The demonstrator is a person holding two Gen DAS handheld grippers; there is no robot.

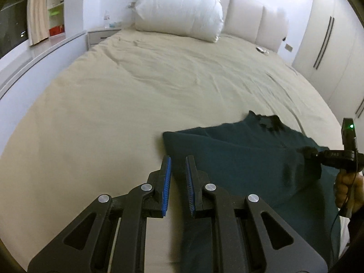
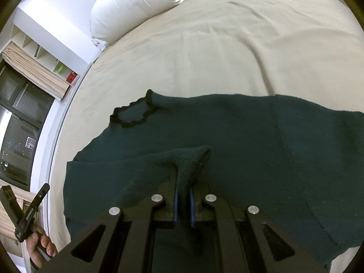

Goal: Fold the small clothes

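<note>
**Right claw grips the green sweater on the bed**

From the left wrist: the left claw point(image 1: 178, 166) hangs partly open above the bed point(image 1: 113, 95), its blue pads point(image 1: 167, 182) parted with nothing between them. The dark green sweater point(image 1: 238, 157) lies flat just ahead and to its right, its edge under the right finger. Further right, the right claw point(image 1: 315, 157) sits on the cloth. A white pillow point(image 1: 179, 11) rests far ahead by the headboard.

From the right wrist: the right claw point(image 2: 182, 195) is closed tight on a pinched-up fold of the sweater point(image 2: 227, 122), which spreads ahead and to both sides. The black-trimmed collar point(image 2: 132, 113) lies ahead-left. The left claw point(image 2: 25, 211) shows at lower left, off the cloth.
</note>
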